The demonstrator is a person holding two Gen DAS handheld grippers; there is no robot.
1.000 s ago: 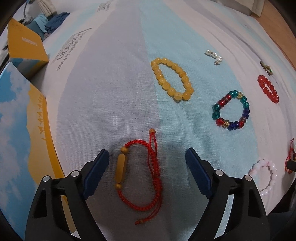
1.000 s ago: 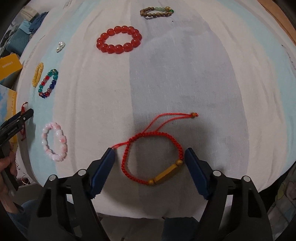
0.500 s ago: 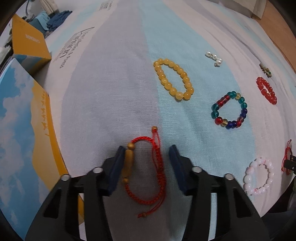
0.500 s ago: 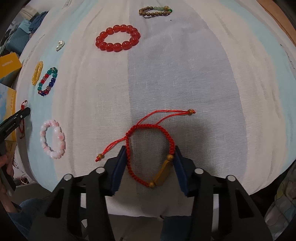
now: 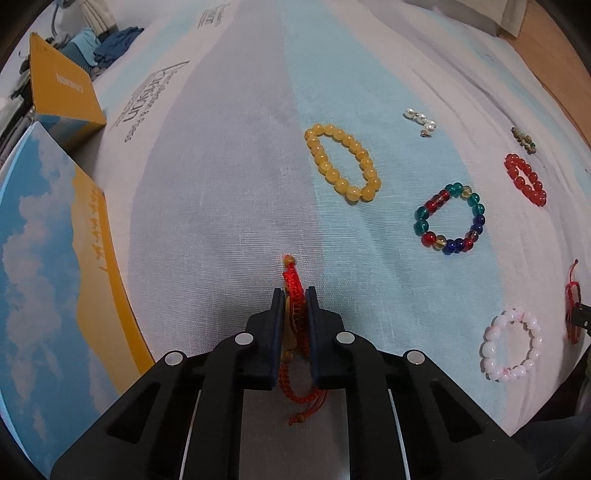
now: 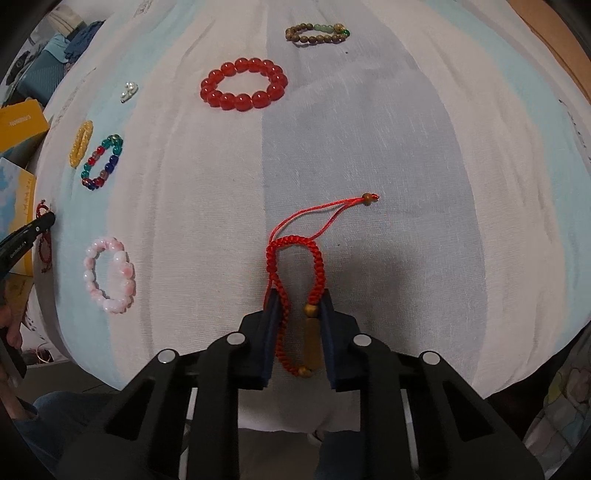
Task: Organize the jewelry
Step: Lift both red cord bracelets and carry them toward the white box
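Note:
My left gripper (image 5: 294, 295) is shut on a red cord bracelet (image 5: 293, 280) with a yellow bar bead, squeezed flat between the pads on the cloth. My right gripper (image 6: 299, 299) is shut on a second red cord bracelet (image 6: 295, 251) with a brown bar bead; its loop and loose cord tail stick out ahead. A yellow bead bracelet (image 5: 341, 162), a multicolour bead bracelet (image 5: 448, 221), a red bead bracelet (image 6: 243, 88), a pink bead bracelet (image 6: 110, 275), a brown bead bracelet (image 6: 317, 33) and small pearls (image 5: 421, 120) lie on the striped cloth (image 5: 221, 166).
A blue and yellow box (image 5: 55, 258) lies along the left edge of the cloth, with a smaller yellow box (image 5: 62, 96) behind it. The left gripper's tip (image 6: 26, 236) shows at the left in the right wrist view. The cloth's front edge drops off just below both grippers.
Both grippers have closed from wide open onto their red cord bracelets, squeezing each loop narrow. The loose tail of the right one swung in.

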